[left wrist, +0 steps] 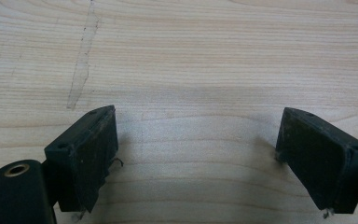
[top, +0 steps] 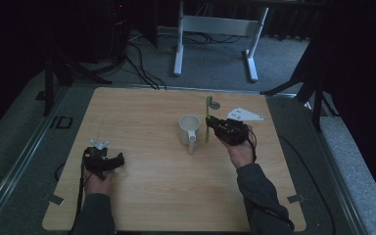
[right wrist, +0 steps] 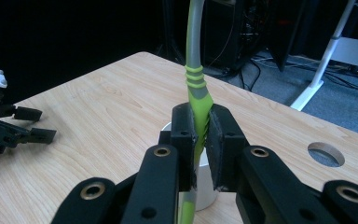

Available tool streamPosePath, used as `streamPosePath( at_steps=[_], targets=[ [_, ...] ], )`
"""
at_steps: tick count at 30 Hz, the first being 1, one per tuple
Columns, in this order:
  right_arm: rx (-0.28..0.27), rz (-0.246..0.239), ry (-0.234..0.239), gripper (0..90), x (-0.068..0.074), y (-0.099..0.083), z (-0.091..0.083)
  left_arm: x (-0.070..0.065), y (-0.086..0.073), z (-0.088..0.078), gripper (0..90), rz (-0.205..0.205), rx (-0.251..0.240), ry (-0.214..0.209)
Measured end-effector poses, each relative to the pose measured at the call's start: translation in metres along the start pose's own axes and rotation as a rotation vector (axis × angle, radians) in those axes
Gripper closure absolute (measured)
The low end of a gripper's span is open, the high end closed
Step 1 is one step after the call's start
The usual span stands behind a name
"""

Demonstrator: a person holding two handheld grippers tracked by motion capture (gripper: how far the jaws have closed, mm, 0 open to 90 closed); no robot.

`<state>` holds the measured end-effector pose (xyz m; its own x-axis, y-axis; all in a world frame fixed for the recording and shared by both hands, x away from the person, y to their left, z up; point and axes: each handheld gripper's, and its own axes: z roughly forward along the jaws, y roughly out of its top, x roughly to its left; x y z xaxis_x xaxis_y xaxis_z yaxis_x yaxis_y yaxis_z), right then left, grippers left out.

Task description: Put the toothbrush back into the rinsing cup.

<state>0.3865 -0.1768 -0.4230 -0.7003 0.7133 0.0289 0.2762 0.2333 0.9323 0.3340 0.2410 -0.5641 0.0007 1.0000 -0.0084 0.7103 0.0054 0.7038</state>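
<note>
Wooden table [top: 152,112], white desk frame [top: 215,29], floor cables [top: 142,68]

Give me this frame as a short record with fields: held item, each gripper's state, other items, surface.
held item: green toothbrush, upright, beside the mug
right gripper: shut on the toothbrush's handle
left gripper: open, nothing between its fingers, low over the table
mug: white, upright, near the table's middle, handle toward the person
surface: light wooden table, with a round hole near its far edge
</note>
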Motion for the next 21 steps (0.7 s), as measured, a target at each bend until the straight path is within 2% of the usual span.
streamPosePath(
  at_steps=[21],
  targets=[
    [-0.023,0.005,-0.011,81.7,-0.0005,0.0033,0.0055,0.0,0.0,0.0,13.4,0.0,0.0,0.0]
  ],
)
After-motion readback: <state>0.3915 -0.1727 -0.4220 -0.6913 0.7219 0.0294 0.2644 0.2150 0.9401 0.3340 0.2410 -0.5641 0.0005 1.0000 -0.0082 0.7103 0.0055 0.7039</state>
